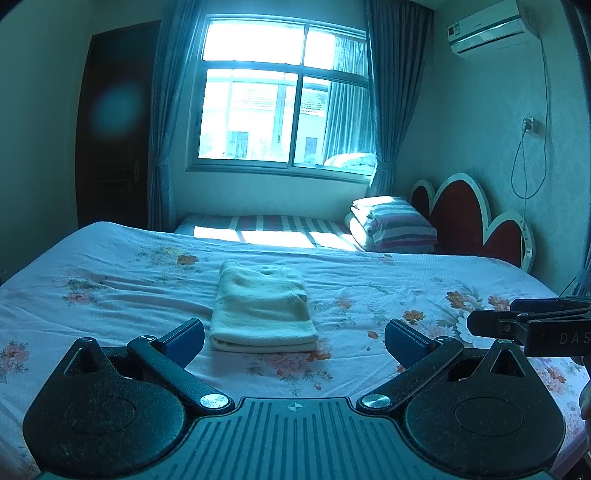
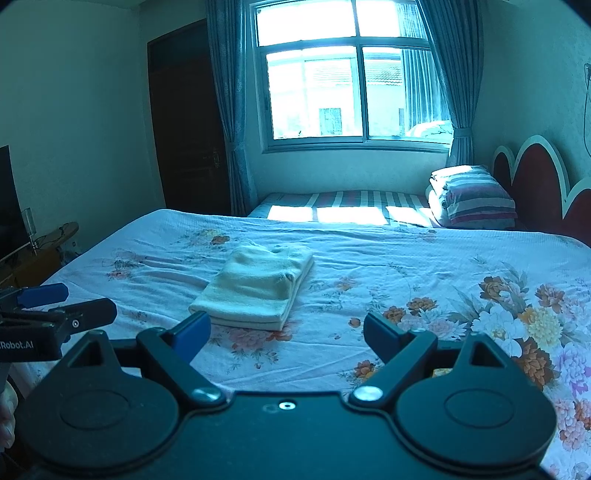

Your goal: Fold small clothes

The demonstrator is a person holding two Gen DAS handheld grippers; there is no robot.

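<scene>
My right wrist view alone shows a dark screen (image 2: 9, 199) on a low stand at far left; my left wrist view alone shows the air conditioner (image 1: 487, 27). Folded cream garment (image 1: 263, 306) lies on the floral bedsheet (image 1: 110, 295), window (image 1: 284, 96) and striped folded bedding (image 1: 395, 225) beyond. Left gripper (image 1: 294, 338) and right gripper (image 2: 287, 332): jaws wide apart, empty, short of the garment.

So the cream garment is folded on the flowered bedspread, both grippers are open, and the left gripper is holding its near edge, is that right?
Not quite. The left gripper holds nothing: the left wrist view shows its jaws spread wide, short of the cream garment. The rest stands: it lies folded on the flowered bedspread, and the right gripper is open too.
</scene>
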